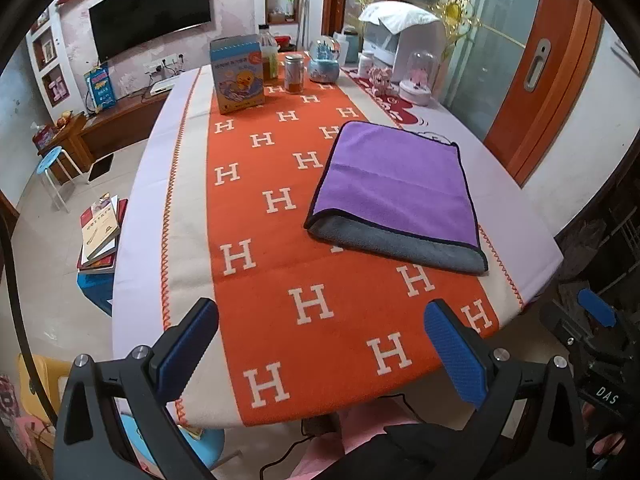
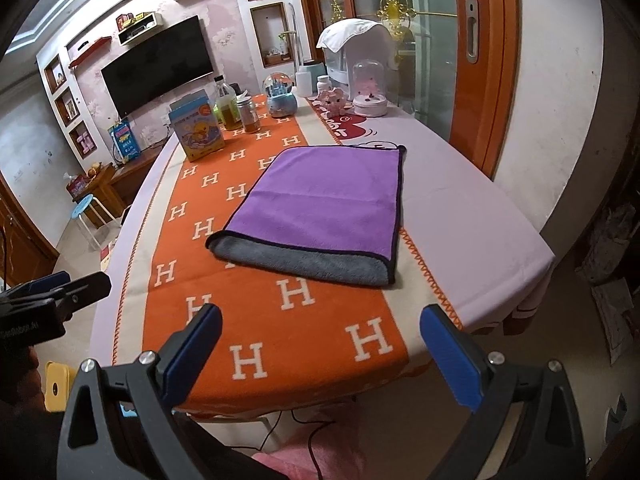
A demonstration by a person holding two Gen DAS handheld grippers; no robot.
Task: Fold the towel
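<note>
A purple towel [image 1: 394, 184] with black trim lies folded in half on the table, its grey underside showing along the near edge; it also shows in the right wrist view [image 2: 324, 204]. My left gripper [image 1: 320, 344] is open and empty, held above the table's near edge, well short of the towel. My right gripper [image 2: 320, 344] is open and empty, also back at the near edge. The left gripper's fingers [image 2: 60, 286] show at the left of the right wrist view.
An orange runner with white H letters [image 1: 280, 264] covers the table's middle. At the far end stand a blue carton [image 1: 238, 74], a bottle, a jar [image 1: 295, 74], a snow globe [image 1: 325, 60] and a glass dome [image 1: 418, 76]. Books [image 1: 100, 232] are stacked at the left.
</note>
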